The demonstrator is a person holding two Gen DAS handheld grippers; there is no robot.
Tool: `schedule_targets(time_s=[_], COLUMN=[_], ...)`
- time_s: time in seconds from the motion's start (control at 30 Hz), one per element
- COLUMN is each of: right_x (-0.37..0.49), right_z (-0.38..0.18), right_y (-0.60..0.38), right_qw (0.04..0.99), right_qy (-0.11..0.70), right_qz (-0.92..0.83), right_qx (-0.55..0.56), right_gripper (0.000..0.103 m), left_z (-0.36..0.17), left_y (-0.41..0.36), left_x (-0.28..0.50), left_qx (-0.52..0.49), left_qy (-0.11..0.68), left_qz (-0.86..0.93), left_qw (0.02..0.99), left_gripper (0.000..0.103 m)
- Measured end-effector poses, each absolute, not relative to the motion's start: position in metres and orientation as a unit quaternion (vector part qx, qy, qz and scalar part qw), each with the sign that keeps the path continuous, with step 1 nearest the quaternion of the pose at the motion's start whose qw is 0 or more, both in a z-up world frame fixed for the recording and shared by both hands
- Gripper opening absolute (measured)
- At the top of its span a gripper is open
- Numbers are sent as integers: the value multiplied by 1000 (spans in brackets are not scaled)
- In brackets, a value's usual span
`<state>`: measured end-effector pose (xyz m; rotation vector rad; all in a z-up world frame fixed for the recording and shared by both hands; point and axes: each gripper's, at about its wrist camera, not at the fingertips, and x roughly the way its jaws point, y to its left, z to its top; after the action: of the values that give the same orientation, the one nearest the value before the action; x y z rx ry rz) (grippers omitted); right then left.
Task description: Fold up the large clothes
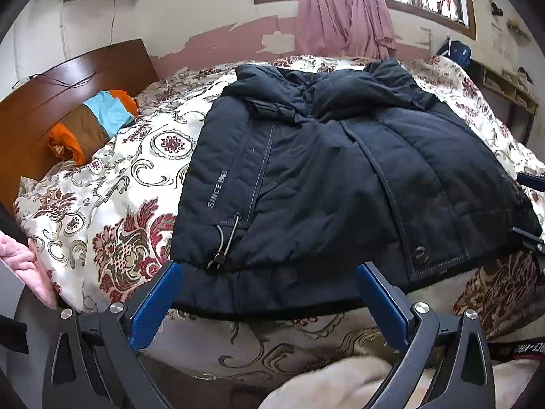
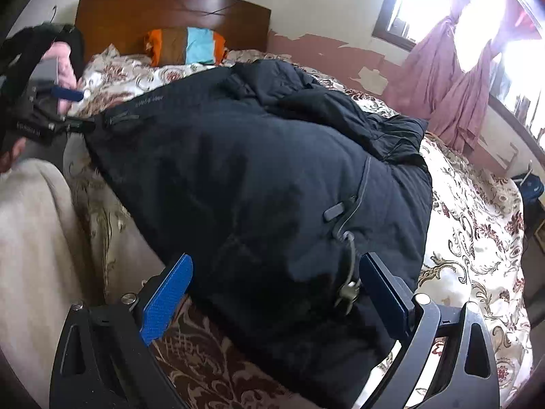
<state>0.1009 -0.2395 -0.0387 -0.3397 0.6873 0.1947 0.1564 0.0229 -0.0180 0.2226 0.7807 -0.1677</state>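
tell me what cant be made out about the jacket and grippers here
- Jacket sleeves: both views, folded under bunched fabric at the collar end.
- Jacket hem: right wrist view, cut off at the bottom edge between the right gripper fingers.
- Right gripper: left wrist view, only a sliver at the right edge.
- Left gripper: right wrist view, small, partly hidden at the left edge.

Bed [image 1: 146, 156]: wooden headboard [image 1: 68, 78], covered by a cream quilt [image 1: 129, 184] with dark red floral pattern. On the quilt: one dark navy padded jacket [image 1: 340, 184], spread flat; one orange, brown and blue striped pillow [image 1: 92, 119], against the headboard.
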Motion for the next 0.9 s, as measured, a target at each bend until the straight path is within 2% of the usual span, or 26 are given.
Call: schedule_targets(time_s=[0.23, 0.7, 0.9], right_x=[85, 76, 72], right_z=[-53, -81, -83], right_y=[-221, -197, -193], right_qw=[913, 901, 905], right_qy=[322, 289, 255], right_qz=[93, 27, -3], right_qx=[-231, -323, -340], right_gripper=[96, 96, 96], left_z=[-30, -68, -81], left_y=[21, -15, -19], left_x=[151, 127, 134], left_qx=[161, 360, 405], left_qy=[385, 358, 354], left_qz=[-93, -126, -124], left_qw=[904, 853, 834], left_gripper=[103, 103, 103])
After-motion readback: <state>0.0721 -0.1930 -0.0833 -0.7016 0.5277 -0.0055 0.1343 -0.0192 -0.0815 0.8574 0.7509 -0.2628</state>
